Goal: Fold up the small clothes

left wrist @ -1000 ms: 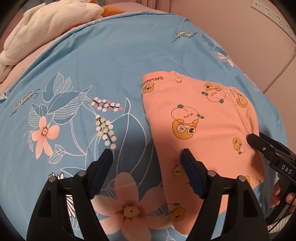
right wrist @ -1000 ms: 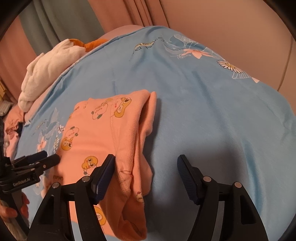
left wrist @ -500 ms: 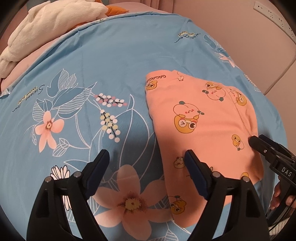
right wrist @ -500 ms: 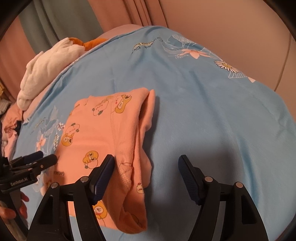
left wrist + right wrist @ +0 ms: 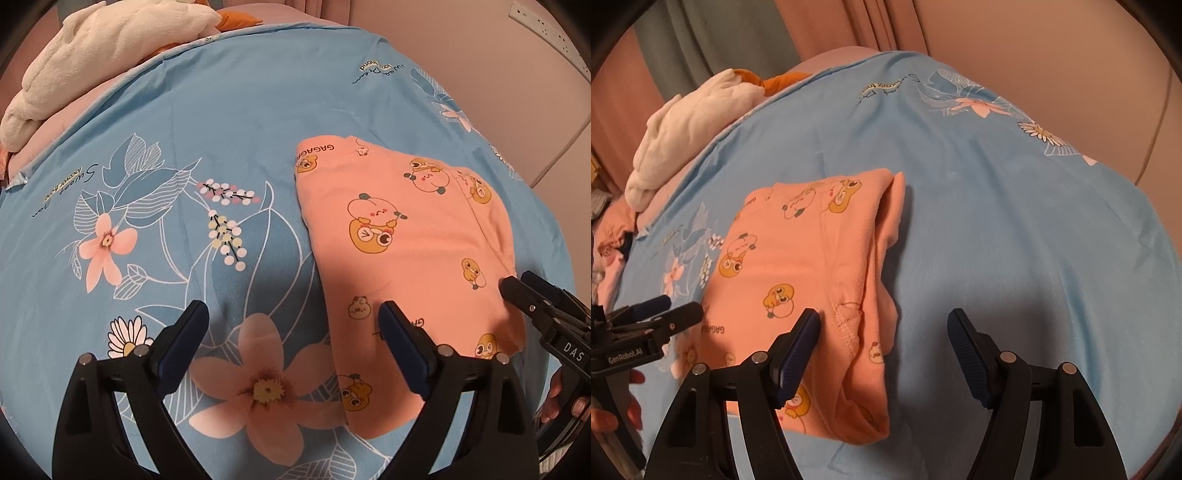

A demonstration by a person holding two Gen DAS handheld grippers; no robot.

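A small peach garment with cartoon prints lies folded on the blue floral bed sheet. My left gripper is open and empty, hovering over the garment's left edge. My right gripper is open and empty above the garment's stacked right edge. The right gripper's tip also shows at the right of the left wrist view. The left gripper shows at the left of the right wrist view.
A pile of white cloth with an orange piece lies at the far left edge of the bed. More pink clothes lie beyond the sheet's left edge. A wall and curtains stand behind.
Both grippers have drawn back and up a little from the garment, which now looks slightly farther away. The garment itself has not moved.
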